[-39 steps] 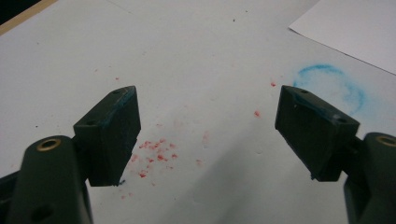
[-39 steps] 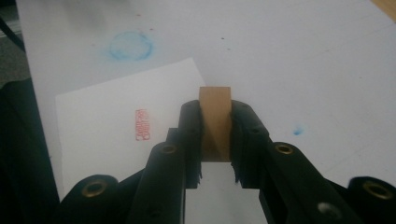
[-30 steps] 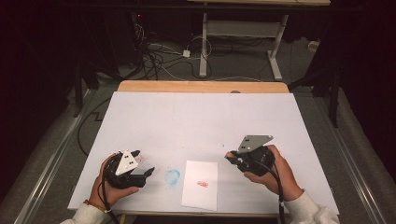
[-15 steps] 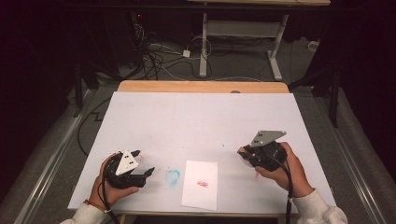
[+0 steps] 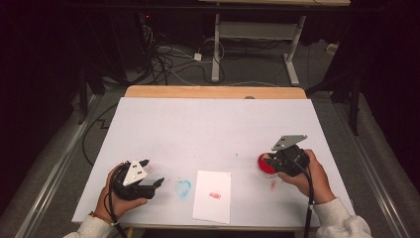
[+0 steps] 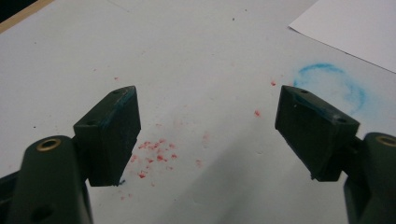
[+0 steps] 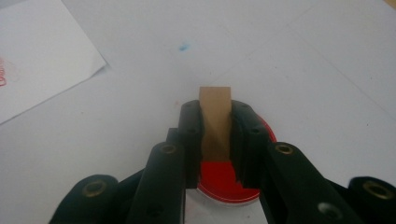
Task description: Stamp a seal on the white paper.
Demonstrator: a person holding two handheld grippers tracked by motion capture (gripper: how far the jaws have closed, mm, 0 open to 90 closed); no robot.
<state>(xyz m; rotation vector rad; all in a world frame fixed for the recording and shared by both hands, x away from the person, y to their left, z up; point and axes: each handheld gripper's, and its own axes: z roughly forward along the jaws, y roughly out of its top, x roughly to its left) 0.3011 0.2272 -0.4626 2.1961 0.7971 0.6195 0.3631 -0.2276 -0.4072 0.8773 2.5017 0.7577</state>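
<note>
My right gripper (image 7: 215,109) is shut on a small tan wooden block (image 7: 215,119). The block stands over a round red ink pad (image 7: 225,181); whether it touches the pad I cannot tell. In the high view the right gripper (image 5: 269,161) is at the table's right front, with the red pad (image 5: 262,167) at its tips. My left gripper (image 5: 152,174) rests at the left front, open, with nothing between its jaws (image 6: 208,98). A white sheet of paper (image 5: 213,196) with a red stamp mark (image 5: 214,195) lies between the two hands.
A blue ring smudge (image 5: 183,188) marks the white table cover (image 5: 213,129) left of the paper, and red specks (image 6: 154,156) lie under the left gripper. A red smear (image 5: 273,185) sits near the right hand. Cables and a desk frame are on the floor beyond.
The right hand has shifted to the right and slightly down, uncovering the red ink pad at its tips. The left hand has stayed put.
</note>
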